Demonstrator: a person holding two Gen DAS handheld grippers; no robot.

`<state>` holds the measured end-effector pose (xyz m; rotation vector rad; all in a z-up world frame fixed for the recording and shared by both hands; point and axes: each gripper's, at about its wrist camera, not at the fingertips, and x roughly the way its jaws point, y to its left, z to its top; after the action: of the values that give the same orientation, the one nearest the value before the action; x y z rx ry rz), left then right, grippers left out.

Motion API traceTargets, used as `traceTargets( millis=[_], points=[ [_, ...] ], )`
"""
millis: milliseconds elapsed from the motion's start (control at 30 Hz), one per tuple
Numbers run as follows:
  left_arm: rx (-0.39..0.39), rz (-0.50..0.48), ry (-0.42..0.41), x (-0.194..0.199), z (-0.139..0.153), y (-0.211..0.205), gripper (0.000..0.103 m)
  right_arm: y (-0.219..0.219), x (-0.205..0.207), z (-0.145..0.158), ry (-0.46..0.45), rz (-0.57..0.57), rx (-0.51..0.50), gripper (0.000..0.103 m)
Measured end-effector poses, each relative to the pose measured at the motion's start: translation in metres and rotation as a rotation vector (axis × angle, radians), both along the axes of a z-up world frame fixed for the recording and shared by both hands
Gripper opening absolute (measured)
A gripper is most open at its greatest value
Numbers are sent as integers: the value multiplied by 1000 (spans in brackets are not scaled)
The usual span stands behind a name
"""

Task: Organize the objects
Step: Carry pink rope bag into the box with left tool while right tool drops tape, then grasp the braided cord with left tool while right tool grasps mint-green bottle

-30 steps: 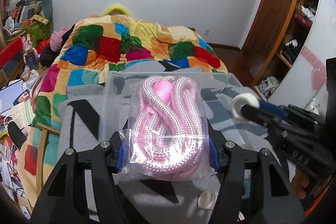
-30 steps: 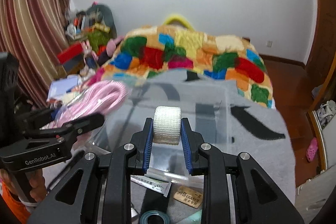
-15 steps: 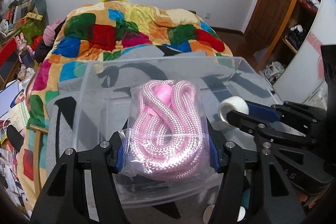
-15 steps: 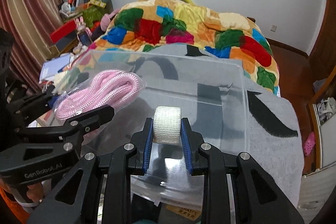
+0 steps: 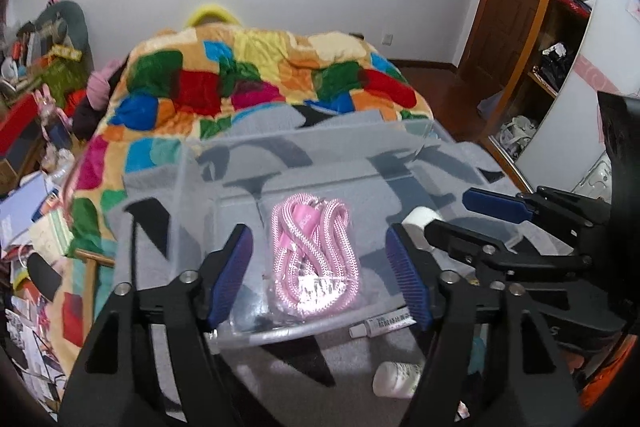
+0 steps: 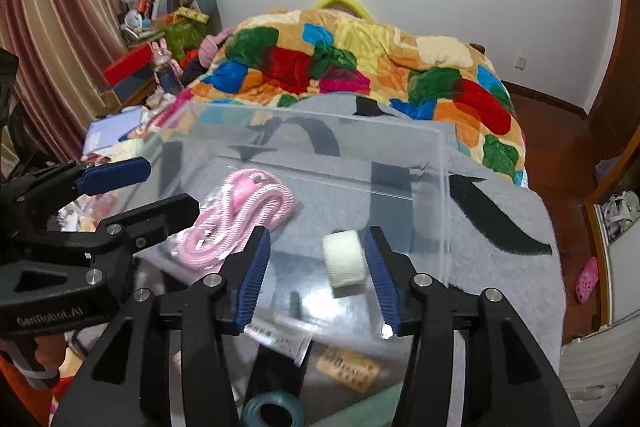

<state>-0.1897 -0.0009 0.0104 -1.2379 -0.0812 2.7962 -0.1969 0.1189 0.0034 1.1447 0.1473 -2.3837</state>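
Note:
A clear plastic box (image 5: 304,147) (image 6: 436,187) sits on a grey blanket on the bed. A bagged pink rope (image 5: 316,259) (image 6: 236,215) lies inside it. My left gripper (image 5: 320,283) is open above the rope, apart from it; it also shows in the right wrist view (image 6: 156,187). A white bandage roll (image 6: 346,259) (image 5: 418,221) is in the box between the jaws of my right gripper (image 6: 316,273), which is open and not holding it. The right gripper also shows in the left wrist view (image 5: 472,215).
In front of the box lie a small white tube (image 5: 380,325), a white bottle (image 5: 396,381), a tape ring (image 6: 274,409), a sachet (image 6: 280,341) and a tan eraser (image 6: 348,369). A colourful quilt (image 5: 256,83) covers the bed behind. Clutter stands at the left (image 5: 36,67).
Both grippers have opened. The pink rope bag has dropped from the left gripper into the box, and the bandage roll has been let go by the right gripper into the box.

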Motion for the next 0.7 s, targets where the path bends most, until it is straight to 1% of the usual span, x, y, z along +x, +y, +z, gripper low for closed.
traceTargets(
  millis=[133, 167, 200, 233, 333, 400, 533, 700],
  points=[
    [-12, 3, 48, 17, 14, 2, 88, 13, 21, 19, 40, -1, -48, 58],
    [-12, -1, 59, 22, 17, 4, 91, 16, 26, 23, 51, -4, -57, 62],
    [-12, -5, 68, 27, 20, 5, 91, 21, 33, 28, 68, -9, -65, 64],
    [-13, -10, 75, 32, 22, 6, 91, 23, 37, 30, 80, -15, -63, 70],
    [-10, -13, 98, 50, 26, 8, 97, 35, 54, 36, 112, -35, -63, 76],
    [-7, -12, 105, 60, 26, 9, 98, 43, 66, 36, 109, -36, -77, 77],
    [11, -18, 95, 77, 18, 10, 98, 58, 87, 32, 110, -43, -79, 78],
    [33, -23, 34, 94, -9, 15, 98, 68, 109, 19, 110, -58, -53, 79]
  ],
)
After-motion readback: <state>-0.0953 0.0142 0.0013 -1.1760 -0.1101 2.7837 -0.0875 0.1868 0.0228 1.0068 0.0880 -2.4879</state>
